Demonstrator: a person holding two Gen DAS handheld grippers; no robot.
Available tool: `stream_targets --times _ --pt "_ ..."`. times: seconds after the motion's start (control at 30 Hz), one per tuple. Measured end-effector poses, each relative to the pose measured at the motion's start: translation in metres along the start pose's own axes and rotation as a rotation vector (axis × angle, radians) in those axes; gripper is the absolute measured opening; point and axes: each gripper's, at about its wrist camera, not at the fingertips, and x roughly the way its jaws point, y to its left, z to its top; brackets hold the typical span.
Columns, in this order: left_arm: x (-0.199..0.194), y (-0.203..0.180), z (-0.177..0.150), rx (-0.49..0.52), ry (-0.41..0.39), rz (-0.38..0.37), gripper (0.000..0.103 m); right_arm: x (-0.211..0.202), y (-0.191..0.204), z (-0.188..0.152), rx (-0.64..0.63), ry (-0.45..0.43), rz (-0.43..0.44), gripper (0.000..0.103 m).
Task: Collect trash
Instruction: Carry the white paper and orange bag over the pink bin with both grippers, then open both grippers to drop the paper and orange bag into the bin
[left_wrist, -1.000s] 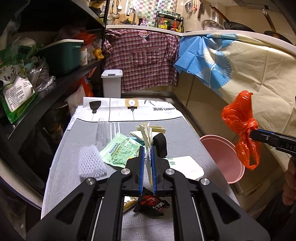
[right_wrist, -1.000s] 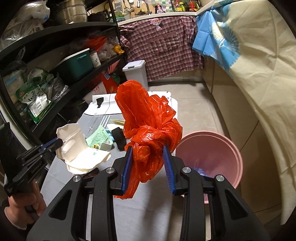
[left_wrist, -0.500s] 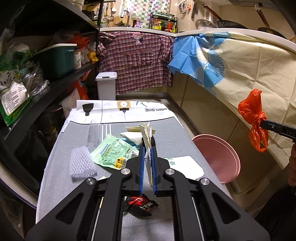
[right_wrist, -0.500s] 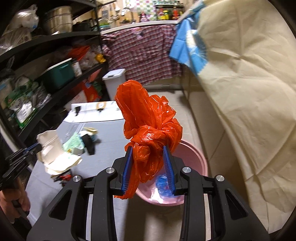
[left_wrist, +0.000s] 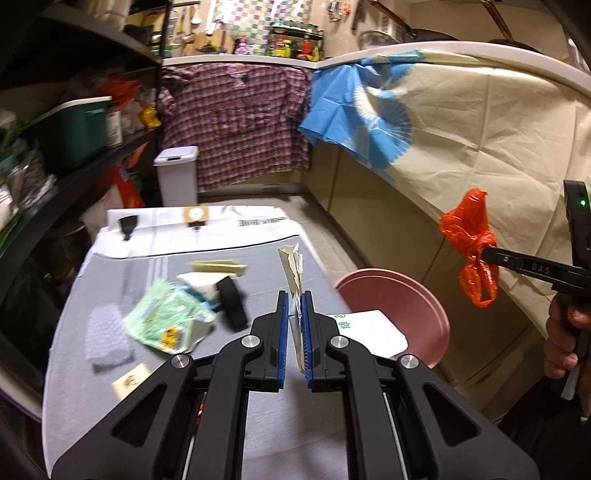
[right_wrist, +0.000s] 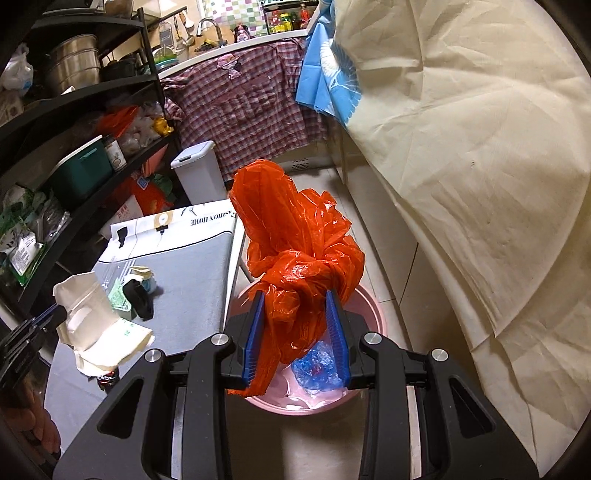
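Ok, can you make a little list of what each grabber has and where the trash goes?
left gripper: jaws shut on a cream paper wrapper, over the grey table
right gripper: jaws shut on an orange bag, above the basin
pink basin: on the floor beside the table, holds blue plastic
left on table: green packet, black strap

both hand-held grippers (left_wrist: 291, 306) (right_wrist: 298, 314) clamped, loaded

Blurred: green packet (left_wrist: 168, 320) print | Hidden: pink basin (right_wrist: 373, 314) interior, partly, by orange bag (right_wrist: 295, 266) | Cut off: hand (left_wrist: 569, 332)
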Motion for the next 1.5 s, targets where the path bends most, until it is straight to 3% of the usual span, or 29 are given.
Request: stream_targets --times 0.63,1.37,1.5 --pt "0.093 -0.080 0.014 0.115 0.056 -0.095 0.007 0.031 -0.026 0.013 0.064 0.048 -0.009 0.034" --pt "0.182 -0.083 0.009 0.119 0.158 -0.134 0.007 0.098 -0.032 0.009 0.042 0.168 -0.066 0.035" --pt "0.187 -0.081 0.009 0.108 0.174 -0.143 0.013 0.106 -0.031 0.009 0.028 0.189 -0.083 0.049"
